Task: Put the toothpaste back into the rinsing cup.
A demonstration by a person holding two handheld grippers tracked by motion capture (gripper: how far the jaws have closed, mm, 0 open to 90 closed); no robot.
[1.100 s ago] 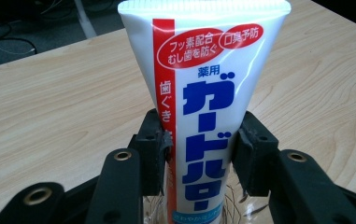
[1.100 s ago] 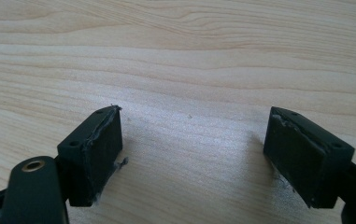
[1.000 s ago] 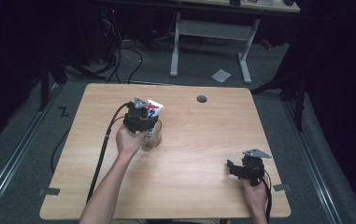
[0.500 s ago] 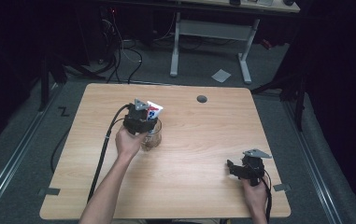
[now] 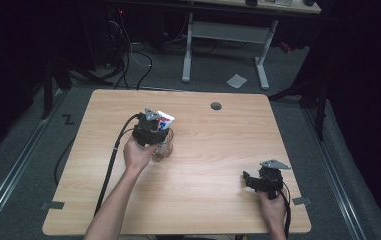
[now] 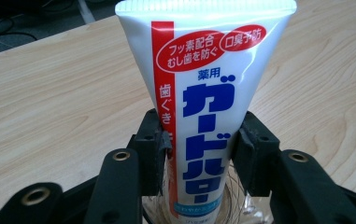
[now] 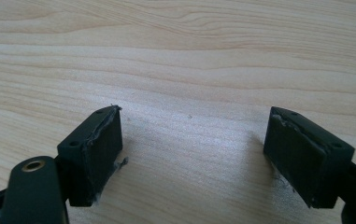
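Toothpaste tube: upright in glass cup, L gripper clamped on it for placing/lifting. R gripper: jaws apart, idle on table.

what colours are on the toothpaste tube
White toothpaste tube with a red stripe and blue lettering; clearest in the left gripper view.

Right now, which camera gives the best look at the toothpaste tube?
The left gripper view: the toothpaste tube stands large between the jaws, label readable, over a glass. The high view shows it small.
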